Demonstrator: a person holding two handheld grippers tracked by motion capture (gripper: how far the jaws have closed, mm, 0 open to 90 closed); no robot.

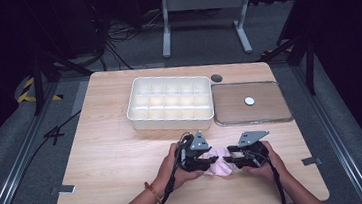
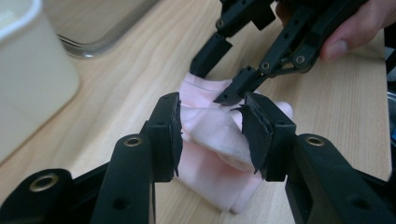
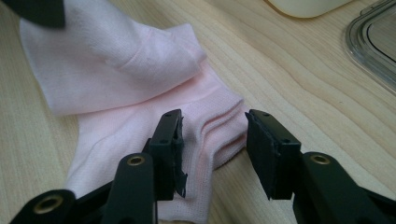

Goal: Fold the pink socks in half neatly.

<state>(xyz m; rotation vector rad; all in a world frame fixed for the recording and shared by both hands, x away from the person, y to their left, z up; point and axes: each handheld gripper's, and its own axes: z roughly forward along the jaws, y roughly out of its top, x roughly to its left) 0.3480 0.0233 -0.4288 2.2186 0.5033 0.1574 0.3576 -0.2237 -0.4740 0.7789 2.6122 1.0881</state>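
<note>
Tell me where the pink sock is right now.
In the high view the pink sock lies on the wooden table near its front edge, between the left gripper and right gripper, in front of the white divided tray.

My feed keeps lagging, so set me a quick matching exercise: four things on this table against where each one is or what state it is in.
Things:
1. pink sock
2. white divided box
3. clear lid
4. left hand-held gripper

Places or states:
A. flat on the table, right of the box
B. jaws open around a fold of fabric
C. near edge, between both grippers
D. far middle, compartments empty

Pairs: 1-C, 2-D, 3-A, 4-B
</note>
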